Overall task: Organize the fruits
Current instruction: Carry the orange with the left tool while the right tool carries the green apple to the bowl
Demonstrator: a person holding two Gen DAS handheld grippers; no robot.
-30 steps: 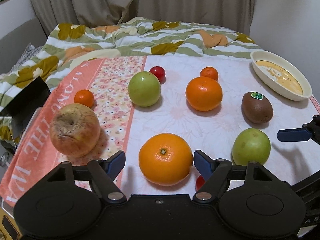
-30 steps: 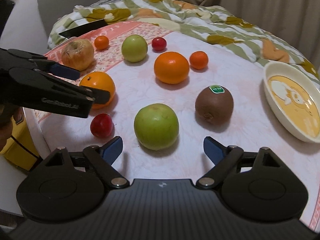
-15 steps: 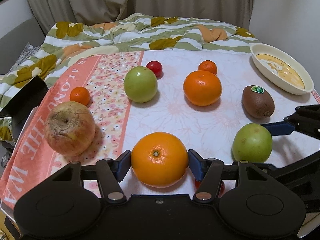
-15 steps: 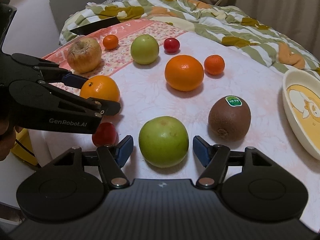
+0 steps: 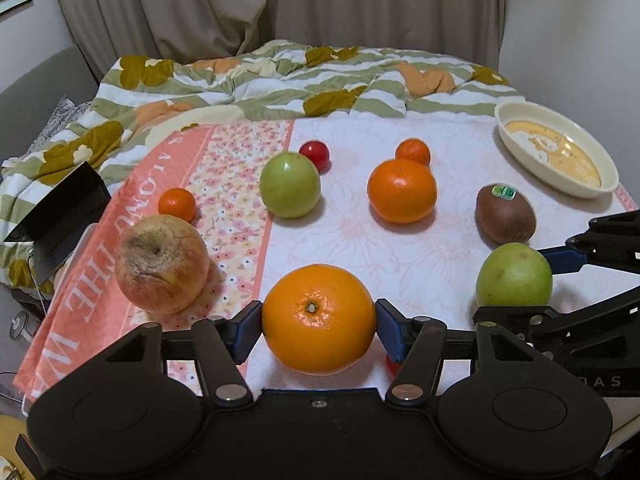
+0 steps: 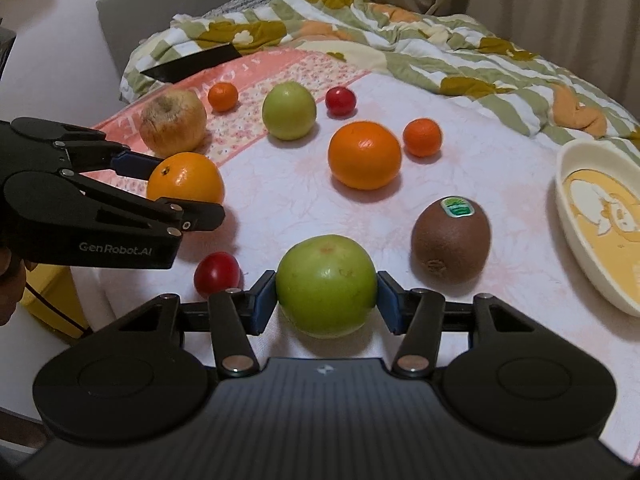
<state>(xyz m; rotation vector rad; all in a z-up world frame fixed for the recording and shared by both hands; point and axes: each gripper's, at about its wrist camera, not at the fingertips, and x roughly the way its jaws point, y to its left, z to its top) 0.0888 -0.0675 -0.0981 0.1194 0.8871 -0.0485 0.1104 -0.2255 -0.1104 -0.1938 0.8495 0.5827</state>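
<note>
Spread over a flowered cloth (image 5: 400, 248), fruit lies loose; an orange (image 5: 318, 318) is now clamped by the left gripper (image 5: 319, 325), while an apple (image 6: 326, 285) is being closed on by the right gripper (image 6: 326, 300), readying both for sorting.

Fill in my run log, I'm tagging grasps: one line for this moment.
left gripper: fingers clamped on near orange | right gripper: closing on near green apple, fingers touching | dish: empty
</note>
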